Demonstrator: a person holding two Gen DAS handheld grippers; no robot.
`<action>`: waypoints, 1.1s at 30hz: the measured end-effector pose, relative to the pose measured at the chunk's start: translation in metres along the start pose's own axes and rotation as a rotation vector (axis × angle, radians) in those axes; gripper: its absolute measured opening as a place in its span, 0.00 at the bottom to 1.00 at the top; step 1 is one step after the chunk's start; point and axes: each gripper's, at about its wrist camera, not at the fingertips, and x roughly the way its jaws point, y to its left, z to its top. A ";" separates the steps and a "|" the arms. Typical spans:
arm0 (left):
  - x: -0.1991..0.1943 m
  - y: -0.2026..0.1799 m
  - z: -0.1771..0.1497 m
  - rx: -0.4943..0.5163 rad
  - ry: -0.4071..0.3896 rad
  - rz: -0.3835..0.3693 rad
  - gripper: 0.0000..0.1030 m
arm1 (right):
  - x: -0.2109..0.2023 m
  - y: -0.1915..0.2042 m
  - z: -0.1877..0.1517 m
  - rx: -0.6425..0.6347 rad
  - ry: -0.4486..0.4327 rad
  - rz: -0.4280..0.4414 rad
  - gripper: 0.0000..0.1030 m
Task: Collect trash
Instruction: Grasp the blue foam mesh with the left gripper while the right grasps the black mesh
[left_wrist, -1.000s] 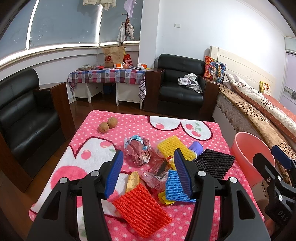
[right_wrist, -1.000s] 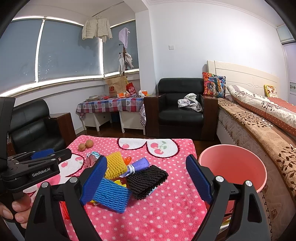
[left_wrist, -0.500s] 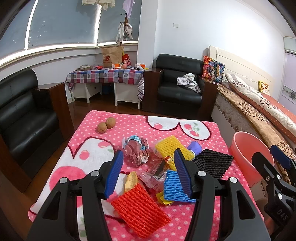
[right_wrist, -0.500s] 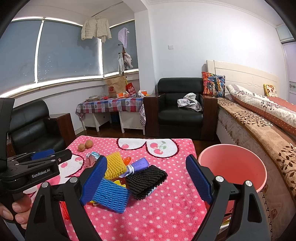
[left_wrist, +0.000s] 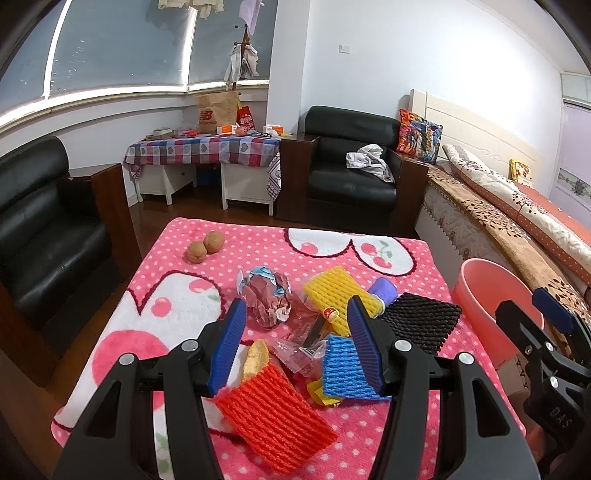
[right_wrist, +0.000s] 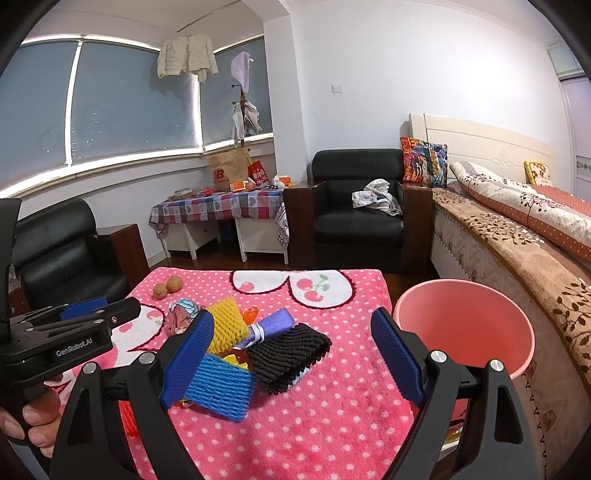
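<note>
Trash lies scattered in a loose pile at the middle of the surface (left_wrist: 177, 295), which is covered by a fleecy pink polka-dot blanket. None of it has been collected, as far as can be judged: the pink bin (right_wrist: 461, 332), a smooth plastic tub standing just beside the right edge of the surface, shows a bare inner wall (its bottom is hidden). The whole pile is therefore taken to be left.

Foam fruit nets make up most of the pile, each a soft ribbed mesh sleeve pressed flat: a red net (left_wrist: 273, 410) nearest the camera, a blue net (left_wrist: 345, 365), a yellow net (left_wrist: 340, 291) and a black net (left_wrist: 421, 321). A crumpled foil wrapper (left_wrist: 267, 295) forms an irregular ball, and clear crinkled film (left_wrist: 303, 347) lies between the nets. A purple tube (right_wrist: 271, 326) rests against the black net. Two round brown fruits (left_wrist: 205, 246) sit well apart, at the far left corner.

The left tongs (left_wrist: 293, 343) are held wide open above the pile, gripping nothing. The right tongs (right_wrist: 291, 358) are likewise spread wide and empty, between the pile and the bin.
</note>
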 end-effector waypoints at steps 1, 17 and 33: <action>0.001 0.001 0.000 -0.002 0.002 -0.005 0.55 | 0.001 -0.001 0.000 0.004 0.006 0.000 0.83; 0.024 0.008 -0.019 0.010 0.116 -0.190 0.55 | 0.031 -0.016 -0.012 0.063 0.112 0.004 0.75; 0.069 0.002 -0.038 0.025 0.250 -0.282 0.14 | 0.063 -0.028 -0.021 0.113 0.208 0.030 0.72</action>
